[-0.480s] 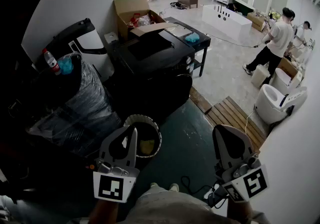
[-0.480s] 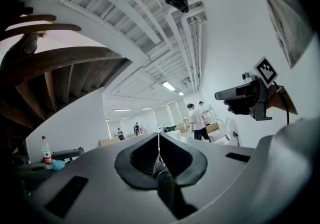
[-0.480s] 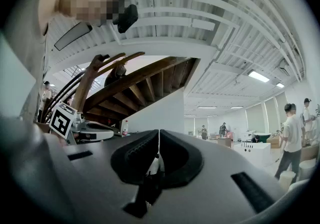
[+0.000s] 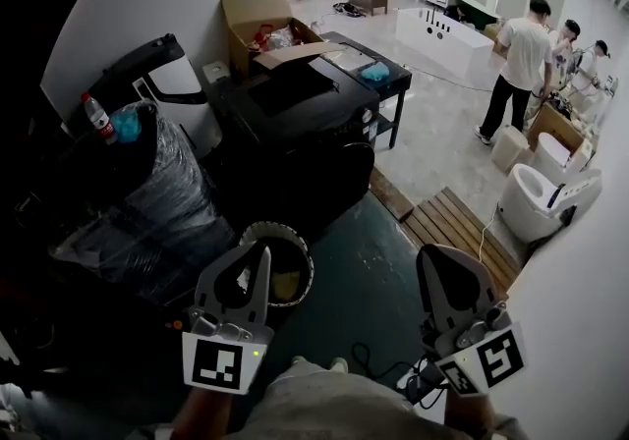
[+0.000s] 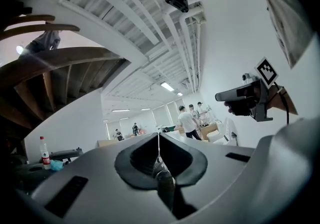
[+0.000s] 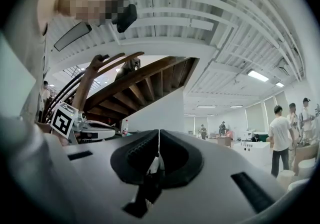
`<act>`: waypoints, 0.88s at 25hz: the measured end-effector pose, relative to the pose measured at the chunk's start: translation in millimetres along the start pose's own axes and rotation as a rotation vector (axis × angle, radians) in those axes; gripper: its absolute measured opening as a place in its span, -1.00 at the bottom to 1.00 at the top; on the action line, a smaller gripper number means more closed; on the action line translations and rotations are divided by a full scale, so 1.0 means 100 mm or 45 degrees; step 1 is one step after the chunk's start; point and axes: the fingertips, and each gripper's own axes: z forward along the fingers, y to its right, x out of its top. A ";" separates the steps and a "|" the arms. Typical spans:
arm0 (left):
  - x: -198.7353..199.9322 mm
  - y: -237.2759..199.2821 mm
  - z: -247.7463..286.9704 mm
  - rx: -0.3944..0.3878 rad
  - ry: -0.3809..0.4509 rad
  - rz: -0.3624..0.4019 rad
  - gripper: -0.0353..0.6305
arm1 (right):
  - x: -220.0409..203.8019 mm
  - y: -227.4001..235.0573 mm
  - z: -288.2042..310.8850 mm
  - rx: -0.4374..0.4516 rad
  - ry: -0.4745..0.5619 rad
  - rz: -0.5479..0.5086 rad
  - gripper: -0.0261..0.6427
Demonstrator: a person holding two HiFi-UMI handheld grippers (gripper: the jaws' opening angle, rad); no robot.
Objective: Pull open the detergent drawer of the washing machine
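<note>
The black washing machine (image 4: 295, 124) stands in the middle of the head view, a couple of steps ahead of me; its dark front shows no drawer that I can pick out. My left gripper (image 4: 261, 251) is low at the bottom left, jaws pressed together with nothing between them. My right gripper (image 4: 434, 253) is level with it at the bottom right, also shut and empty. Both are far from the machine. In the left gripper view the left gripper's (image 5: 158, 136) closed jaws point level across the room, and the right gripper's (image 6: 159, 132) point level too.
A round bin (image 4: 280, 266) sits on the floor just ahead of the left gripper. A plastic-wrapped appliance (image 4: 147, 192) with a bottle (image 4: 98, 119) on it stands at the left. A cardboard box (image 4: 260, 26) lies behind the machine. Wooden slats (image 4: 457, 227), a white toilet (image 4: 536, 202) and people (image 4: 516, 65) are at the right.
Both grippers stay where they were, still shut. A person at the back right has stepped to the left.
</note>
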 end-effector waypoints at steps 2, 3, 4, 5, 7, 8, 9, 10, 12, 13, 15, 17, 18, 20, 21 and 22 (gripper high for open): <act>0.00 0.02 0.00 0.004 0.002 0.000 -0.83 | -0.01 -0.01 -0.01 0.014 0.001 0.003 -0.82; 0.01 0.02 -0.01 0.007 0.003 0.000 -0.83 | -0.02 -0.01 -0.02 0.023 -0.002 0.004 -0.82; 0.02 0.03 -0.02 0.010 0.003 0.001 -0.83 | -0.02 -0.02 -0.02 0.028 -0.005 0.005 -0.82; 0.03 0.03 -0.03 0.012 0.003 0.003 -0.83 | -0.01 -0.03 -0.03 0.030 -0.005 0.006 -0.82; 0.03 0.03 -0.03 0.015 -0.002 0.008 -0.83 | 0.00 -0.05 -0.03 0.027 0.007 0.008 -0.40; 0.02 0.03 -0.03 0.016 -0.005 0.008 -0.83 | 0.01 -0.05 -0.03 0.022 0.014 0.011 0.02; 0.01 0.03 -0.03 0.018 -0.009 0.005 -0.83 | 0.01 -0.04 -0.03 0.014 0.019 0.016 0.02; 0.00 0.02 -0.03 0.020 -0.012 0.003 -0.83 | 0.01 -0.03 -0.03 0.004 0.024 0.020 0.02; -0.01 0.00 -0.03 0.024 -0.014 0.008 -0.83 | 0.00 -0.02 -0.03 -0.012 0.028 0.023 0.04; 0.00 -0.02 -0.02 0.026 -0.014 0.010 -0.83 | 0.00 -0.01 -0.03 -0.017 0.029 0.024 0.04; -0.01 -0.04 0.00 0.029 -0.016 0.009 -0.83 | 0.00 0.02 -0.01 -0.025 0.027 0.026 0.05; -0.04 -0.06 0.05 0.029 -0.024 0.011 -0.83 | -0.02 0.07 0.02 -0.033 0.023 0.027 0.06; -0.06 -0.08 0.08 0.029 -0.026 0.011 -0.83 | -0.04 0.09 0.05 -0.036 0.021 0.030 0.06; -0.10 -0.13 0.16 0.031 -0.029 0.008 -0.83 | -0.09 0.14 0.13 -0.039 0.013 0.054 0.06; -0.13 -0.15 0.20 0.033 -0.029 0.008 -0.83 | -0.13 0.16 0.18 -0.037 0.005 0.073 0.06; -0.15 -0.19 0.25 0.035 -0.028 0.008 -0.83 | -0.18 0.18 0.24 -0.031 -0.006 0.095 0.06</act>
